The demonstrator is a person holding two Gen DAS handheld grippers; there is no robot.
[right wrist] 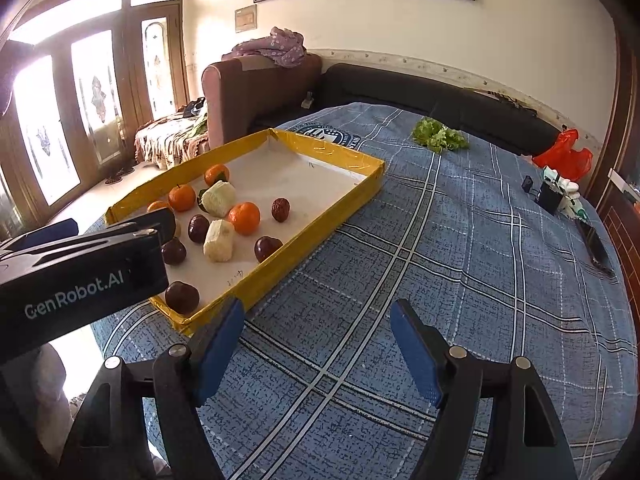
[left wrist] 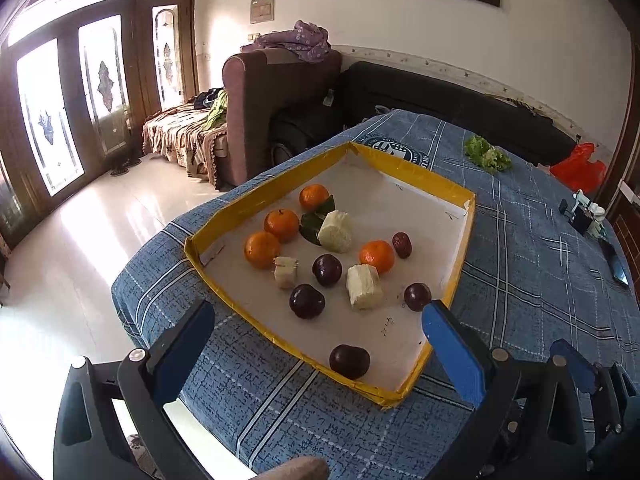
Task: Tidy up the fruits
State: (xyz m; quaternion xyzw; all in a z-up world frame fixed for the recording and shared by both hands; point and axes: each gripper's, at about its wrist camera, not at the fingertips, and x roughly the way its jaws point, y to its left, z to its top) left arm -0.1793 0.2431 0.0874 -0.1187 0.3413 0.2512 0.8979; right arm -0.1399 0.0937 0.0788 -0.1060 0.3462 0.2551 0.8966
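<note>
A shallow tray with a yellow rim (left wrist: 400, 165) (right wrist: 332, 152) lies on the blue plaid tablecloth. Inside it are several oranges (left wrist: 281, 225), several dark plums (left wrist: 327, 270), a red date (left wrist: 402, 245) and three pale white chunks (left wrist: 363, 286). One plum (left wrist: 349, 361) (right wrist: 182, 297) sits apart at the near corner. My left gripper (left wrist: 319, 312) hovers open above the tray's near end with nothing between its blue pads. My right gripper (right wrist: 318, 308) is open over bare cloth to the right of the tray, holding nothing. In the right wrist view the left gripper's black body (right wrist: 80, 272) hides the tray's near left part.
Green lettuce (right wrist: 440, 136) lies on the cloth beyond the tray. A red plastic bag (right wrist: 566, 156), a black clip with a small white bottle (right wrist: 554, 196) and a dark flat object (right wrist: 596, 244) sit along the right edge. The table drops to the floor on the left; sofas stand behind.
</note>
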